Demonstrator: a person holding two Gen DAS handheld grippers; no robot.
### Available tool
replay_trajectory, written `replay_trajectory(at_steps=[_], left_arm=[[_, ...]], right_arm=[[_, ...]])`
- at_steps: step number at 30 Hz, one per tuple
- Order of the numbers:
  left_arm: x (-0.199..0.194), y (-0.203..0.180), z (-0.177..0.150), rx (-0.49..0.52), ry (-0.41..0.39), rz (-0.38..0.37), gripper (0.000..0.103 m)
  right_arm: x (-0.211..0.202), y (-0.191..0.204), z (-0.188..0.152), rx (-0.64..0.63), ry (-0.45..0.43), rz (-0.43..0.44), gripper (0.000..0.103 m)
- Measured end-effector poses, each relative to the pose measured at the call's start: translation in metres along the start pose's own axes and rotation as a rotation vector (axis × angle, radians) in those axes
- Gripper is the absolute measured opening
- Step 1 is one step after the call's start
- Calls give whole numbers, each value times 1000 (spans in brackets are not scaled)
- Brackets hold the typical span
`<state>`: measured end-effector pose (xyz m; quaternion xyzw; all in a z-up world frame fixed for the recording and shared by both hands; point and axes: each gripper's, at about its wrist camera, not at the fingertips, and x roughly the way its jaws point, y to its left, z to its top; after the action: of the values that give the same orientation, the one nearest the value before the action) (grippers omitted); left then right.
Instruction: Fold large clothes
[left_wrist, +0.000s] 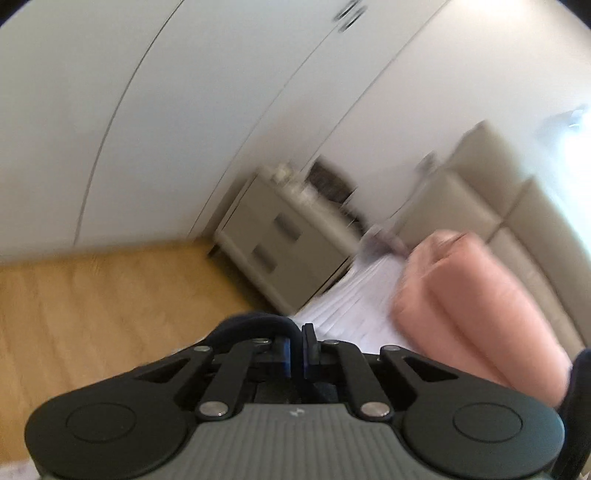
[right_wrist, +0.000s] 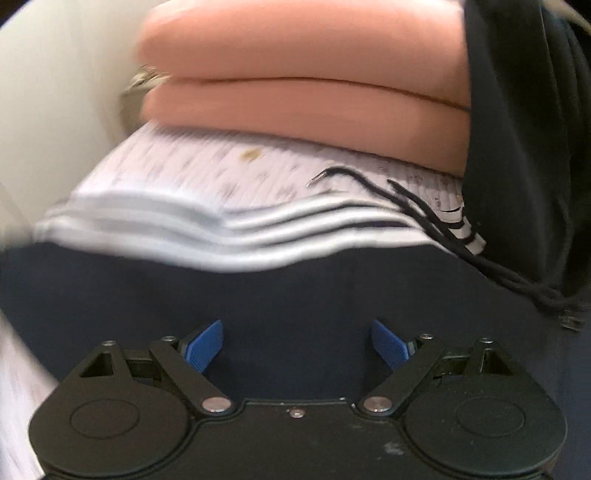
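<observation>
A dark navy garment (right_wrist: 288, 295) with white stripes (right_wrist: 258, 236) and black drawstrings (right_wrist: 424, 210) lies on the bed. My right gripper (right_wrist: 297, 347) is open, its blue pads (right_wrist: 205, 345) spread just above the navy cloth. Part of the same garment (right_wrist: 524, 129) hangs lifted at the right. My left gripper (left_wrist: 296, 349) is shut on a fold of the navy cloth (left_wrist: 255, 323) and holds it raised above the bed.
Two pink pillows (right_wrist: 303, 81) lie stacked at the bed's head, also in the left wrist view (left_wrist: 476, 306). A patterned white bedsheet (right_wrist: 221, 170) covers the bed. A grey nightstand (left_wrist: 284, 240), beige headboard (left_wrist: 498, 184), white wardrobe doors (left_wrist: 147, 92) and wooden floor (left_wrist: 110, 295) surround it.
</observation>
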<state>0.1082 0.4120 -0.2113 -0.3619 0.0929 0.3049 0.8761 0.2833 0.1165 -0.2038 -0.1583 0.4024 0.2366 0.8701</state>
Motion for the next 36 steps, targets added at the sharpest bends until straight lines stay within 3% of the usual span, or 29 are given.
replay_trajectory(at_steps=[3, 6, 9, 11, 12, 17, 20, 24, 26, 29, 31, 34, 36], left_arm=[[-13, -22, 13, -10, -59, -78, 6], [-25, -55, 20, 44, -108, -145, 6], [-41, -95, 24, 114, -164, -224, 6], [-53, -129, 23, 216, -205, -269, 6], [-61, -150, 21, 276, -226, -303, 6], [-97, -254, -28, 493, -245, -513, 6], [-103, -307, -81, 524, -133, -644, 6], [-90, -359, -173, 601, 40, -722, 6], [-80, -377, -219, 650, 166, -737, 6], [-66, -391, -277, 777, 366, -688, 18], [-68, -383, -293, 807, 473, -691, 40], [-64, -350, -267, 752, 569, -736, 66], [-69, -327, -234, 709, 590, -715, 72]], right_arm=[[-29, 12, -34, -51, -91, -23, 103], [-43, 14, -57, -47, -131, -44, 103], [-47, 5, -48, -63, -54, 13, 103], [-52, -18, -43, -25, 18, 78, 103], [-68, -32, -45, 20, 12, 82, 103], [-141, -125, -57, 134, -66, -8, 103], [-183, -185, -76, 233, -98, -80, 103], [-216, -256, -104, 400, -111, -139, 103], [-215, -280, -113, 427, -97, -143, 103], [-209, -290, -117, 393, -69, -111, 103], [-202, -287, -112, 358, -80, -81, 103], [-182, -276, -97, 303, -100, -35, 103], [-161, -258, -81, 243, -109, 12, 103]])
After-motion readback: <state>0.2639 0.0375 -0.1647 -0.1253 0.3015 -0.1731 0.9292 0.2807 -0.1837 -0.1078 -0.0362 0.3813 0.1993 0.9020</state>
